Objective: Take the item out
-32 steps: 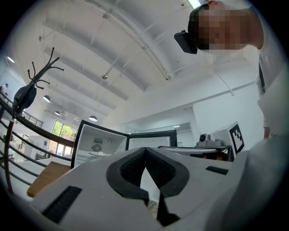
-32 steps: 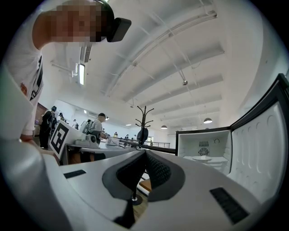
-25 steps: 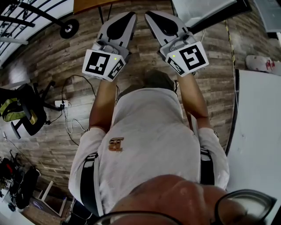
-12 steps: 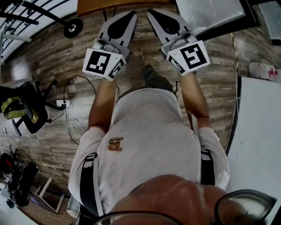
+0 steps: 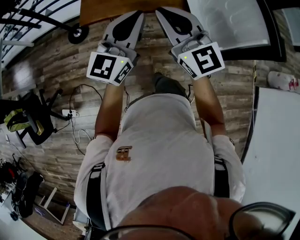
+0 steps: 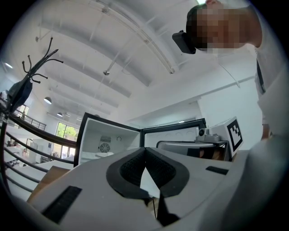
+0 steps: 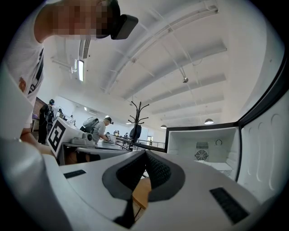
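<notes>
Left gripper (image 6: 145,150): black ribbed fingers (image 6: 128,169) together at tips, nothing between. Right gripper (image 7: 145,153): fingers (image 7: 158,171) likewise closed, empty. Both grippers side by side, apart, ahead of person's white shirt (image 5: 159,140), pointing toward open black-framed white-lined fridge (image 7: 203,144). Brown wooden surface (image 5: 117,5) just beyond fingertips; grey wood-plank floor (image 5: 56,70) below. Round fan grille (image 7: 202,154) on fridge back wall. Item's location: cannot tell from any view.
</notes>
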A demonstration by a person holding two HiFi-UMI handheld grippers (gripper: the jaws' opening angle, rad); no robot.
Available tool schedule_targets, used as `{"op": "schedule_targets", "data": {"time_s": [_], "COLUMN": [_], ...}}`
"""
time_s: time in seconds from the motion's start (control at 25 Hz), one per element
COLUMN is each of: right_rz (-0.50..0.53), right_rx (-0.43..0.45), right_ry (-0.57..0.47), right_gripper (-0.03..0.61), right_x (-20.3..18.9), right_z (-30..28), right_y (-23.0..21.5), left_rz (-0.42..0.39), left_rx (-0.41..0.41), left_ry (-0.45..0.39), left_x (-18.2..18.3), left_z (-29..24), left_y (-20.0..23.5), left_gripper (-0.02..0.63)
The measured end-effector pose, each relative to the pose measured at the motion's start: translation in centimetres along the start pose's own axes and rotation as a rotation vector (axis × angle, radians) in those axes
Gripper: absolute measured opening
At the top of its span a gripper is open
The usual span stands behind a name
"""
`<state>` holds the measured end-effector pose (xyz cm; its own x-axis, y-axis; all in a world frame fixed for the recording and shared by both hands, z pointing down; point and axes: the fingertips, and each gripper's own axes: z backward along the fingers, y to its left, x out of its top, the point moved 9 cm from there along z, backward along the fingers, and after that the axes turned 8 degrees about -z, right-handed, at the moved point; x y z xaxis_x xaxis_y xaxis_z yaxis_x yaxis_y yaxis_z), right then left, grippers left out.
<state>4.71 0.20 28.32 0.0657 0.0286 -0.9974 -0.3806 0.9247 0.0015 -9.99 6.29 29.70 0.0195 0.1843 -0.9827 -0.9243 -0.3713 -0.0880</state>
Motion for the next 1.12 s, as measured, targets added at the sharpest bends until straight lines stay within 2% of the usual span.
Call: {"op": "schedule_targets", "data": {"time_s": [0.52, 0.88, 1.12], "right_rz": [0.006, -0.034, -0.060], "right_rx": [0.014, -0.001, -0.028], "right_ry": [0.010, 0.021, 0.030], "right_gripper": [0.034, 0.034, 0.034], "right_x": [-0.1, -1.6, -2.1], "right_z": [-7.8, -11.1, -13.7], "right_y": [-13.4, -19.6, -21.7], "left_rz": [-0.021, -0.029, -0.022], "left_rx": [0.047, 0.071, 0.075], "left_ry": [0.022, 0.031, 0.040], "left_x": [-2.0, -4.2, -5.1], "left_z": [-13.2, -19.4, -21.1], "left_y": [6.7, 9.6, 11.9], "left_gripper": [0.018, 0.018, 0.018]}}
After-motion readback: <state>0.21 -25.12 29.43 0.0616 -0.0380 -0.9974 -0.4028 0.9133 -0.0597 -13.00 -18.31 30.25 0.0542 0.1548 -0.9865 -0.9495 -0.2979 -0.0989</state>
